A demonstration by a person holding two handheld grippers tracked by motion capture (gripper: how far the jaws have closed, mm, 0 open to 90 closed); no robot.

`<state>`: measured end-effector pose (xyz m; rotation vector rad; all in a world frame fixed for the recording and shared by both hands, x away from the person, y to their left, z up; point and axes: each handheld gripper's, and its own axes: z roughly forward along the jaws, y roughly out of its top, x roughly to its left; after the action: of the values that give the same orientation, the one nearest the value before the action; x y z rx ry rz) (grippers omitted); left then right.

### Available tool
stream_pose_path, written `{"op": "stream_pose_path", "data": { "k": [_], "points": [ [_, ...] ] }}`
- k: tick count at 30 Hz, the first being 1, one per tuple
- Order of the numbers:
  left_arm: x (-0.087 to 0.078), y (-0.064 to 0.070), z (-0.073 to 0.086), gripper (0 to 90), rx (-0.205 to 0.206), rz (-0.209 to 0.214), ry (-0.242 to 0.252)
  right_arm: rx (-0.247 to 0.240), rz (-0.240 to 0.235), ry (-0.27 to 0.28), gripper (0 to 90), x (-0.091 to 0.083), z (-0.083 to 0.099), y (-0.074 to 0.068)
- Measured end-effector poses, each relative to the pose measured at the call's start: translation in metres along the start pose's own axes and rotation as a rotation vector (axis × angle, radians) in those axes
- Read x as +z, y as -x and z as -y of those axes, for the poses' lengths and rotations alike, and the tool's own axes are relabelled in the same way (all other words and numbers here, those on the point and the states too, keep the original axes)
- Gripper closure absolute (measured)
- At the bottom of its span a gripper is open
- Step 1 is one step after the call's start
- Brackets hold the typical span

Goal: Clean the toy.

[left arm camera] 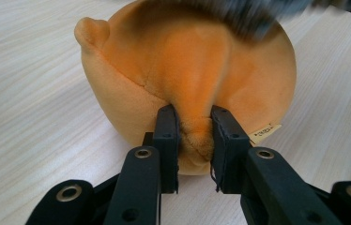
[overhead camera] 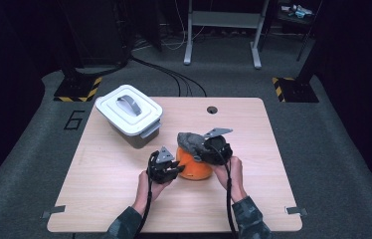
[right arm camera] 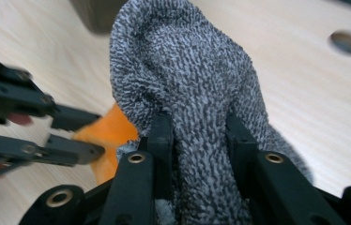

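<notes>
Fingers (left arm camera: 166, 136) of my left gripper (left arm camera: 193, 140) pinch a fold of the orange plush toy (left arm camera: 183, 70) to pin it on the table (left arm camera: 33, 93), while my right gripper (right arm camera: 197, 140) clamps the grey towel (right arm camera: 187, 70) draped just above them, probably to wipe it.

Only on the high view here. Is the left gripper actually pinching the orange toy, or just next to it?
Observer: Pinching. The left gripper has a fold of the orange toy squeezed between its jaws.
Operator: And the right one?
Observer: The right gripper is shut on the grey cloth, which bunches up between its jaws.
Operator: Any label on the toy?
Observer: Yes, a small tag sticks out low on its side, by the left gripper's jaw.
</notes>
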<state>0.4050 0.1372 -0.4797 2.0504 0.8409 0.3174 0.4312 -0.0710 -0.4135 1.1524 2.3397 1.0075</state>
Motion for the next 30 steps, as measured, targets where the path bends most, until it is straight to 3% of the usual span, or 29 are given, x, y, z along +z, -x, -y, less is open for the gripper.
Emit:
{"op": "stream_pose_path", "data": {
  "k": [2, 3, 5, 7, 10, 15, 17, 18, 21, 24, 25, 27, 30],
  "points": [
    [0.001, -0.001, 0.001, 74.2, -0.006, 0.000, 0.005, 0.006, 0.022, -0.022, 69.4, 0.011, 0.006, -0.001],
    [0.001, -0.001, 0.001, 74.3, -0.006, 0.003, 0.006, 0.017, 0.011, -0.019, 69.5, 0.014, 0.009, 0.004],
    [0.001, 0.000, 0.000, 74.4, -0.001, 0.004, 0.002, 0.048, 0.002, -0.015, 69.5, 0.013, 0.012, 0.010],
    [0.001, 0.001, 0.000, 74.5, -0.003, 0.003, 0.006, 0.048, 0.040, -0.020, 69.5, 0.010, 0.017, 0.017],
    [0.001, -0.001, 0.001, 74.4, -0.008, 0.009, 0.010, 0.102, 0.074, -0.033, 69.5, 0.008, 0.031, 0.035],
    [0.001, 0.001, -0.001, 73.9, -0.008, 0.007, 0.008, 0.144, 0.092, -0.045, 69.2, 0.004, 0.045, 0.052],
    [0.001, 0.000, 0.000, 73.7, -0.008, 0.002, 0.005, 0.155, 0.088, -0.019, 69.1, -0.003, 0.043, 0.050],
    [0.001, 0.000, 0.001, 73.5, -0.012, 0.004, 0.007, 0.137, 0.070, 0.016, 69.1, -0.011, 0.041, 0.048],
    [0.001, -0.001, 0.001, 73.2, -0.014, 0.004, 0.006, 0.116, 0.034, 0.072, 69.1, -0.021, 0.031, 0.031],
    [0.001, -0.001, 0.001, 71.4, -0.010, 0.003, 0.006, 0.051, 0.020, 0.042, 69.1, -0.012, 0.024, 0.015],
    [0.000, -0.001, 0.002, 69.6, -0.021, 0.008, 0.017, 0.064, 0.026, 0.019, 69.2, -0.007, 0.023, 0.011],
    [-0.001, -0.003, 0.003, 63.3, -0.027, 0.007, 0.021, 0.046, 0.047, 0.005, 69.3, 0.004, 0.024, 0.012],
    [-0.004, -0.003, 0.004, 54.6, -0.007, 0.029, 0.031, 0.062, 0.067, -0.001, 69.4, 0.008, 0.024, 0.017]
  ]
}}
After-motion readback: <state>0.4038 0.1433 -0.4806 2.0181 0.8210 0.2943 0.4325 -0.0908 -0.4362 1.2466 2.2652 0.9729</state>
